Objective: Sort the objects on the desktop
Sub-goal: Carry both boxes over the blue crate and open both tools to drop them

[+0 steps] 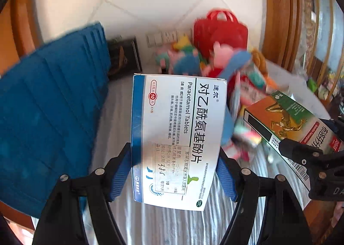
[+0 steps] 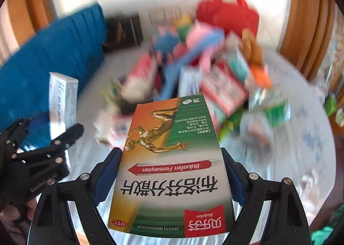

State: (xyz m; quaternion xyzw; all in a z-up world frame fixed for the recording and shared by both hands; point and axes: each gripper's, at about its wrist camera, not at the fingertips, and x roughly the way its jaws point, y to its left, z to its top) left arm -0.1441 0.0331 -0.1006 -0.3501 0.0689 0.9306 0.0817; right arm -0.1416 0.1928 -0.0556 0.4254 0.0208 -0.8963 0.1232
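Note:
My left gripper [image 1: 174, 171] is shut on a white and blue paracetamol box [image 1: 178, 128] and holds it above the table. My right gripper [image 2: 169, 171] is shut on a green and orange ibuprofen box [image 2: 169, 158], also held up. In the left wrist view the ibuprofen box [image 1: 288, 120] and the right gripper [image 1: 309, 156] show at the right. In the right wrist view the paracetamol box [image 2: 62, 103] and the left gripper [image 2: 40, 148] show at the left.
A blue crate [image 1: 49, 103] stands at the left, a red basket [image 1: 219, 31] at the back. A pile of plush toys [image 1: 193, 57] and small boxes [image 2: 223, 87] lies on the white-clothed table [image 1: 167, 223]. A dark box [image 1: 124, 55] stands by the wall.

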